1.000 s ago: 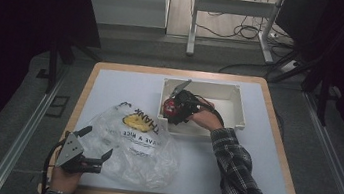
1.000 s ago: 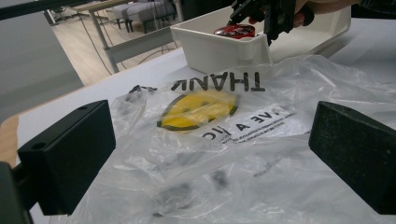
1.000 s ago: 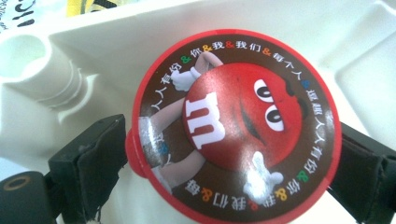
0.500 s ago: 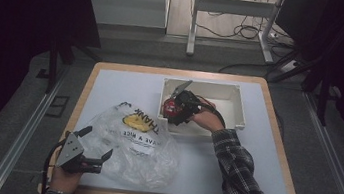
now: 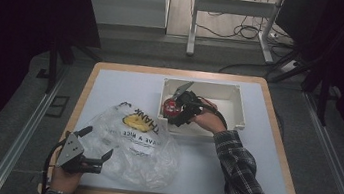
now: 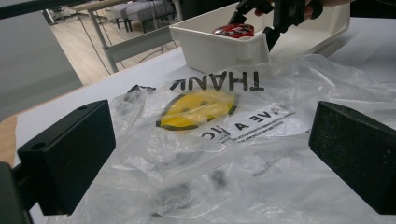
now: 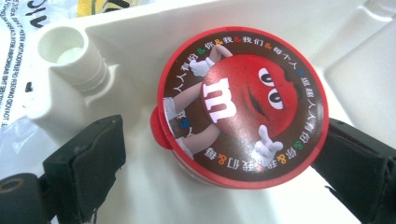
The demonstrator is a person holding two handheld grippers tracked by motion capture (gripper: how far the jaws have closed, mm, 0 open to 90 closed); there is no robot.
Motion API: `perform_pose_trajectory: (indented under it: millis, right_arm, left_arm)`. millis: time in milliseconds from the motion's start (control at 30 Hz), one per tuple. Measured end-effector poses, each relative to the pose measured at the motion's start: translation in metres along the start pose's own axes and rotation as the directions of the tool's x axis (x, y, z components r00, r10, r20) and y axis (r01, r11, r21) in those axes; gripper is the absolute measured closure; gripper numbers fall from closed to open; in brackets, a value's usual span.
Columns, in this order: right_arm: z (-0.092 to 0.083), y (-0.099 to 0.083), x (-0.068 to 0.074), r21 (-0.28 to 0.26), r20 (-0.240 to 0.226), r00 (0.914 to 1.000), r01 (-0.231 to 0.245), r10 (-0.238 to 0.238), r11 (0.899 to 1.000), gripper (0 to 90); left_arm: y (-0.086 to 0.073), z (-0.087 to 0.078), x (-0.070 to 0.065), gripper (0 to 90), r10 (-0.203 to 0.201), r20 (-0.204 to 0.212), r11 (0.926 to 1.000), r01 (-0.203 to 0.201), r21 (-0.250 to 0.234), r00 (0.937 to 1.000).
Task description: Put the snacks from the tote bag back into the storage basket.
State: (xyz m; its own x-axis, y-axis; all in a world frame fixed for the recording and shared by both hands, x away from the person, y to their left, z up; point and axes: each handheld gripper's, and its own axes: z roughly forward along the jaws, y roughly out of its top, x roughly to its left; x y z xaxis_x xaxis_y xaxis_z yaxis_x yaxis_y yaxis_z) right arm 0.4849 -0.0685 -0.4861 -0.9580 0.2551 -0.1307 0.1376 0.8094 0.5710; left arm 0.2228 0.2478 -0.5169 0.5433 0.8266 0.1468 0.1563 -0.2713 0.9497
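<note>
While our left gripper (image 5: 96, 160) rests with jaws spread wide on the plastic bag (image 5: 136, 143), our right gripper (image 7: 219, 154) straddles the red-lidded candy tub (image 7: 243, 109) in the white bin (image 5: 238, 113). Its jaws have just been opening; the left pad stands clear of the tub, so nothing is gripped. We judge this the pick-up step: next we must close squarely on the tub.
</note>
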Motion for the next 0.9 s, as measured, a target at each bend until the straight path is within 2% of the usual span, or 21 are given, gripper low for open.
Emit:
perform_pose_trajectory:
  millis: [900]
  right_arm:
    - [-0.013,-0.005,0.008,-0.024,0.017,0.9994,-0.03,0.03,0.999,4.9]
  left_arm:
    - [0.0,0.0,0.0,0.3,0.0,-0.005,1.0,0.0,0.0,1.0]
